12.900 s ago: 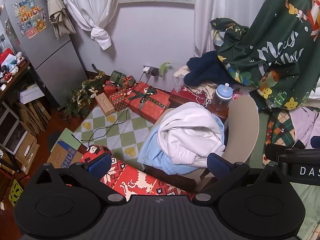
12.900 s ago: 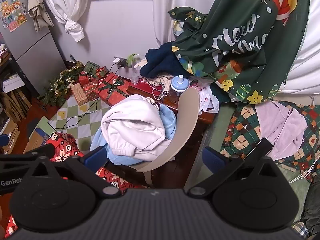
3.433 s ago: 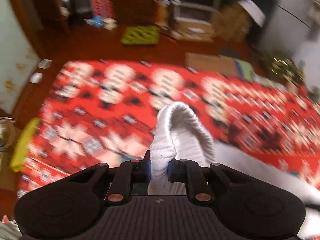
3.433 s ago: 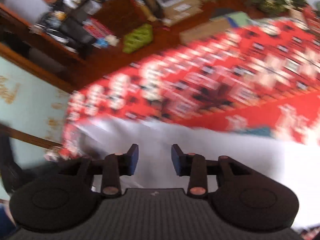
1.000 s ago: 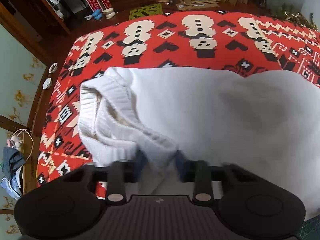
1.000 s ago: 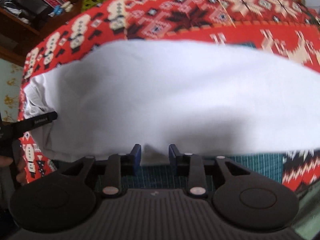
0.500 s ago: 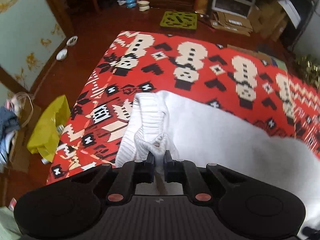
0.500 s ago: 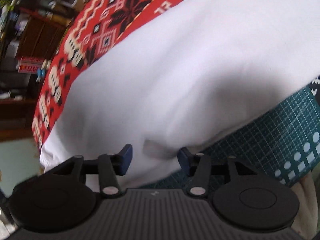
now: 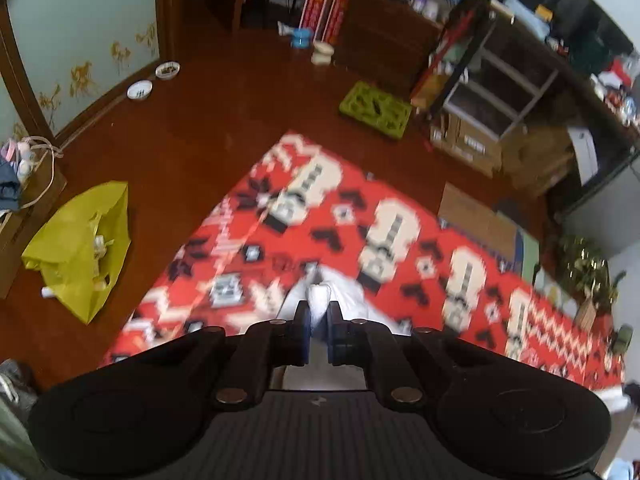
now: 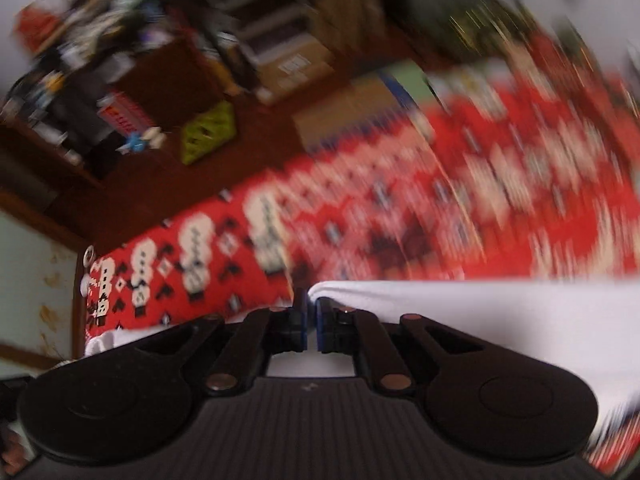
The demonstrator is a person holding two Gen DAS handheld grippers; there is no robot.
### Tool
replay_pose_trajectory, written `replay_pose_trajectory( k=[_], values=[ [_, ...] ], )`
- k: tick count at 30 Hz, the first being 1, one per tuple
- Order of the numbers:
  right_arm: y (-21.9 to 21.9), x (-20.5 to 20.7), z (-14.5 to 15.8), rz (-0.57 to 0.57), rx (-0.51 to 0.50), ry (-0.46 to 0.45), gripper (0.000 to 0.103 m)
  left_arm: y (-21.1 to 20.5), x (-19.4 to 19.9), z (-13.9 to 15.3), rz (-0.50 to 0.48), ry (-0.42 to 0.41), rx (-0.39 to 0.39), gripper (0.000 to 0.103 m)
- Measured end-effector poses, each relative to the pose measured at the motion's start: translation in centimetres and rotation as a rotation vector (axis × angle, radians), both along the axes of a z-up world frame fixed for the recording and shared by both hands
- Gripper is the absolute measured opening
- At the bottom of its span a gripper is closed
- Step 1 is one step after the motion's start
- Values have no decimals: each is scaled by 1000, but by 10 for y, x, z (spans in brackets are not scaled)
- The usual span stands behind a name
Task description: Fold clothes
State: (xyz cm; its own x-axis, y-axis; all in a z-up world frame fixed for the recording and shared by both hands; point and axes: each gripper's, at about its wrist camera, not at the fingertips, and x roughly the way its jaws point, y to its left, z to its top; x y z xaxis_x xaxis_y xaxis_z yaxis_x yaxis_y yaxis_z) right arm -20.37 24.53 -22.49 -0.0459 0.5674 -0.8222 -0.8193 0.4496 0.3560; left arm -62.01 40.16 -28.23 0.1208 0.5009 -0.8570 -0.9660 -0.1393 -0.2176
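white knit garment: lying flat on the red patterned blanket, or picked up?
Picked up. Left gripper pinches a bunched white knit garment edge; right gripper clamps another edge, fabric hanging taut above the red patterned blanket.

place: home | signs: pet bowls [image 9: 139,90] (on wood floor), cluttered shelves [image 9: 500,96], patterned red blanket [image 9: 400,248]
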Motion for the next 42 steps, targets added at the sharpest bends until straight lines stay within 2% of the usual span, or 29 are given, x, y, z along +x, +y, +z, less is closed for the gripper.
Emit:
replay_pose_trajectory(
  k=[3, 4, 6, 7, 10, 11, 12, 13, 15, 20, 21, 23, 24, 27, 29, 32, 34, 38, 39, 42],
  values=[
    [55, 6, 5, 93, 55, -59, 4, 21, 9, -1, -10, -41, 28, 10],
    [75, 9, 4, 124, 70, -72, 4, 26, 12, 0, -31, -67, 43, 14],
    [112, 9, -5, 146, 71, -117, 7, 34, 23, 4, -73, -72, 69, 33],
    [131, 8, -12, 152, 56, -136, 9, 35, 28, 6, -91, -52, 81, 47],
    [165, 2, -26, 155, 26, -152, 35, 28, 40, 6, -149, 29, 106, 60],
    [163, -2, -27, 158, 33, -146, 45, 24, 42, 4, -167, 54, 103, 65],
    [162, -7, -28, 162, 39, -141, 56, 19, 41, 0, -177, 73, 88, 66],
    [156, -13, -29, 173, 40, -146, 63, 14, 41, -5, -186, 92, 71, 66],
    [138, -26, -31, 199, 36, -164, 86, 2, 36, -17, -197, 119, 14, 67],
    [76, -64, -47, 295, -24, -184, 102, -38, 15, -43, -186, 165, -127, 71],
    [64, -71, -51, 313, -40, -191, 102, -47, 12, -46, -184, 169, -138, 73],
    [42, -86, -59, 356, -74, -211, 102, -64, 8, -53, -192, 176, -155, 87],
    [32, -93, -64, 379, -93, -223, 102, -71, 9, -56, -202, 180, -160, 88],
    [0, -111, -87, 417, -162, -251, 103, -87, 20, -75, -279, 178, -164, 88],
    [-7, -115, -103, 410, -208, -240, 103, -86, 31, -90, -305, 214, -183, 88],
    [-13, -119, -126, 388, -253, -216, 103, -83, 37, -107, -282, 192, -167, 88],
    [-15, -120, -139, 367, -270, -214, 103, -79, 37, -116, -254, 163, -184, 87],
    [-8, -117, -160, 314, -314, -238, 103, -75, 37, -133, -203, 166, -215, 85],
    [-6, -116, -164, 305, -329, -235, 103, -75, 37, -136, -198, 179, -212, 87],
    [-7, -118, -168, 289, -318, -258, 103, -76, 42, -145, -210, 229, -222, 103]
  ],
)
